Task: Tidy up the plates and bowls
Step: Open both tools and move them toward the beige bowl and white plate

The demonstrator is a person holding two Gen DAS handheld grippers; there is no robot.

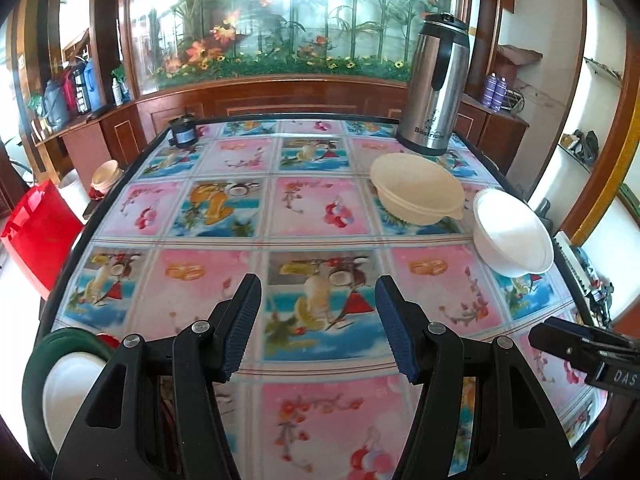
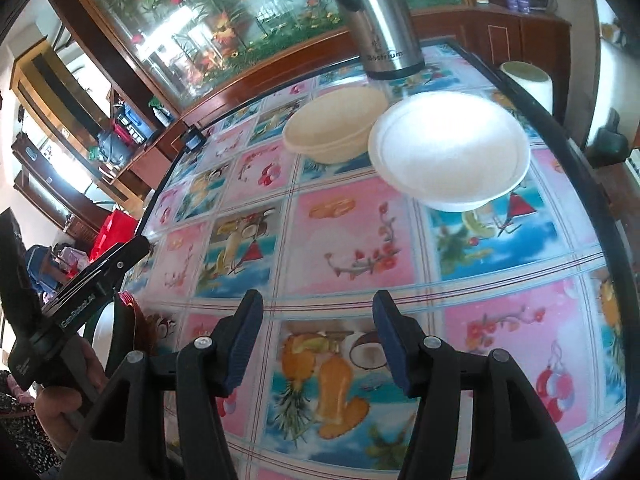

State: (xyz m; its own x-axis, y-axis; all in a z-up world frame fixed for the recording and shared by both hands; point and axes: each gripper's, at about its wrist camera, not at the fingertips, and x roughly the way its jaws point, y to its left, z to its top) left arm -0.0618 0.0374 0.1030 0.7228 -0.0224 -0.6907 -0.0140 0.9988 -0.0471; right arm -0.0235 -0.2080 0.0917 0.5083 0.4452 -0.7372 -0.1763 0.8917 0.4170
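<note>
A cream bowl (image 1: 418,190) and a white bowl (image 1: 512,232) stand side by side at the table's far right; both also show in the right wrist view, cream bowl (image 2: 334,128) and white bowl (image 2: 448,148). At the near left edge a white bowl (image 1: 68,392) sits inside a green plate (image 1: 34,368), with something red behind. My left gripper (image 1: 318,320) is open and empty above the table's near middle. My right gripper (image 2: 318,336) is open and empty, some way short of the white bowl. The right gripper's side shows in the left wrist view (image 1: 580,350).
A steel thermos (image 1: 438,84) stands behind the cream bowl at the far right corner. A small dark jar (image 1: 183,132) sits at the far left corner. The table (image 1: 320,216) has a fruit-patterned cloth. A red bag (image 1: 36,232) is off the left edge.
</note>
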